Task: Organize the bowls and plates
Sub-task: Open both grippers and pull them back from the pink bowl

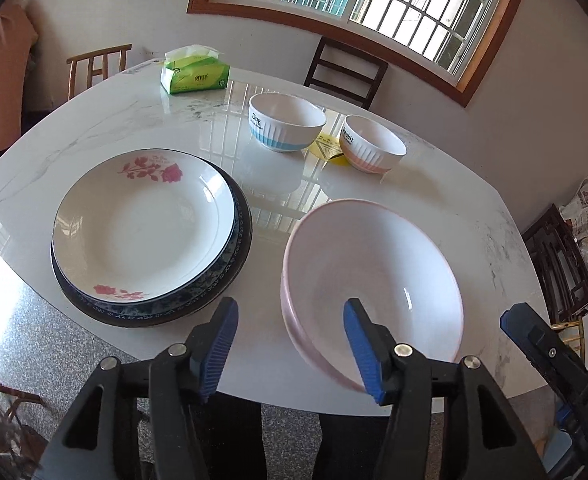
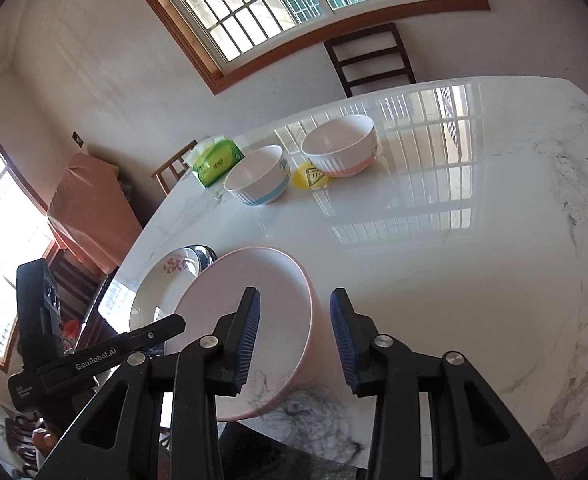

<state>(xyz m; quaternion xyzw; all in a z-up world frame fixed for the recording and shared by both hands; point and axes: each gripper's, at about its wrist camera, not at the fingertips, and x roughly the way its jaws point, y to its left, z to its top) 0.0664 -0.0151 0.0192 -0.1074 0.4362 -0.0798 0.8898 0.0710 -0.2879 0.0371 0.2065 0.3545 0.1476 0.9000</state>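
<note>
A big pink bowl [image 1: 374,272] sits at the table's near edge; it also shows in the right wrist view [image 2: 262,320]. My left gripper [image 1: 290,344] is open, its right finger over the bowl's near rim, its left finger outside. My right gripper [image 2: 294,336] is open and straddles the bowl's right rim, not clamped. A white rose plate [image 1: 142,224] lies stacked on a dark blue plate [image 1: 230,276] at the left. A blue-striped bowl [image 1: 286,122] and a pink-striped bowl [image 1: 372,144] stand at the back.
A green tissue pack [image 1: 194,74] lies at the far side of the white marble table [image 1: 434,196]. A yellow item [image 1: 328,148] lies between the small bowls. Chairs [image 1: 344,72] stand around the table. The table edge runs just below both grippers.
</note>
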